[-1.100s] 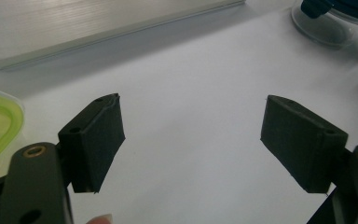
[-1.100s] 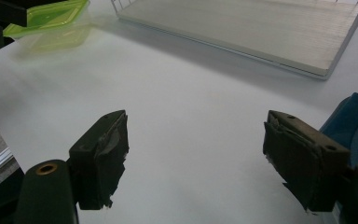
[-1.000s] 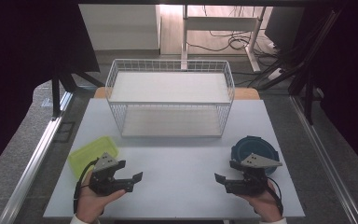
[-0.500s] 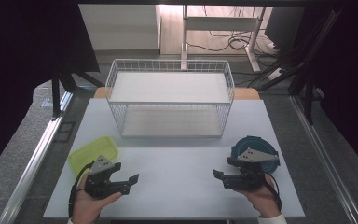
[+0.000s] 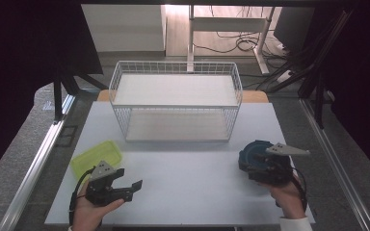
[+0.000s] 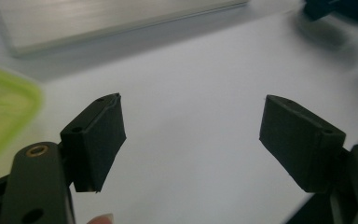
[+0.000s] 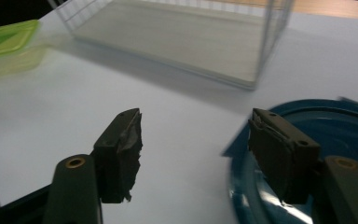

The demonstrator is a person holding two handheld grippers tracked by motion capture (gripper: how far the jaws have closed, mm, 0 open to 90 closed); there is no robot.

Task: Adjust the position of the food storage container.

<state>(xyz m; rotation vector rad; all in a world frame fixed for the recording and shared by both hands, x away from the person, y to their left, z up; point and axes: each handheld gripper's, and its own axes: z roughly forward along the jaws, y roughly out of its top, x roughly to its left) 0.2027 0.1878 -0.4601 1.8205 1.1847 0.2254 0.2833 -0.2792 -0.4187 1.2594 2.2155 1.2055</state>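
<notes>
A round dark-blue lid (image 5: 253, 148) lies at the table's right. My right gripper (image 5: 244, 164) hangs over its near left edge; one jaw is above the lid (image 7: 331, 121), the other above bare table. Its jaws (image 7: 196, 158) have just been closing but stand apart, pressing on nothing. A lime-green container (image 5: 96, 156) sits at the left. Just in front of it my left gripper (image 5: 136, 185) points right across the table, open and empty (image 6: 193, 140). The green container (image 6: 0, 116) blurs at that view's left edge.
A white wire basket (image 5: 176, 103) with two shelves stands at the back middle of the white table (image 5: 188, 192). Its lower shelf (image 7: 182, 37) lies ahead of the right gripper. Metal rails run along both sides of the table.
The right gripper has moved up and away from the person, onto the blue lid's edge, and its jaws have narrowed. The left gripper has stayed almost in place.
</notes>
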